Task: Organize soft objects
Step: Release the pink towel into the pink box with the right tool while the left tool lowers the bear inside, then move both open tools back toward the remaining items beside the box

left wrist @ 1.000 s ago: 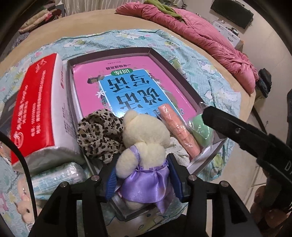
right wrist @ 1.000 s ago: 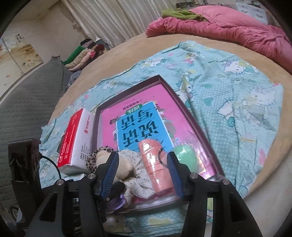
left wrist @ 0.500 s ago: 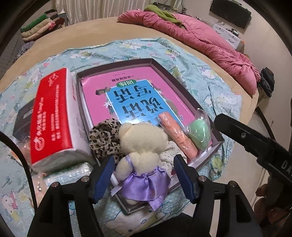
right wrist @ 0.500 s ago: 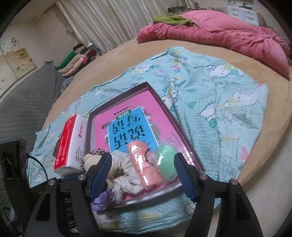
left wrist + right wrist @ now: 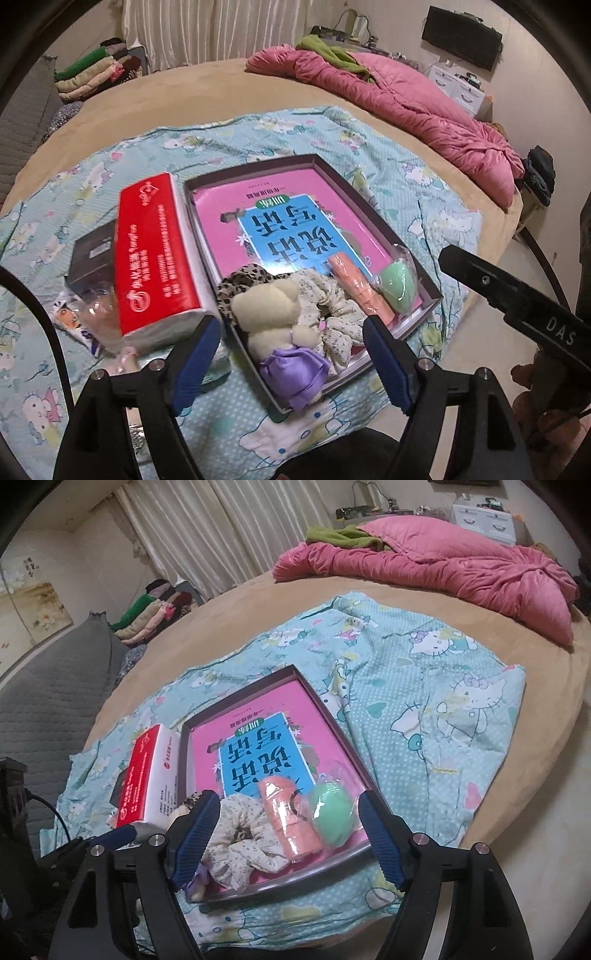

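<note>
A shallow dark box (image 5: 258, 171) (image 5: 325, 710) lined with a pink and blue book lies on the bed. At its near end lie a cream teddy bear in a purple dress (image 5: 275, 314), a leopard scrunchie (image 5: 242, 282), a floral scrunchie (image 5: 332, 310) (image 5: 240, 834), an orange roll (image 5: 356, 291) (image 5: 291, 823) and a green sponge in plastic (image 5: 399, 288) (image 5: 332, 816). My left gripper (image 5: 291, 365) is open and empty, raised above the bear. My right gripper (image 5: 286, 840) is open and empty above the box's near end.
A red and white tissue pack (image 5: 155, 254) (image 5: 146, 775) lies left of the box, with a dark small box (image 5: 90, 254) and small packets (image 5: 74, 317) beyond it. A cartoon-print teal sheet (image 5: 436, 709) covers the bed. A pink quilt (image 5: 406, 110) lies at the far side.
My left gripper opened, let go of the teddy bear in the box and pulled back upward. My right gripper also rose and drew back.
</note>
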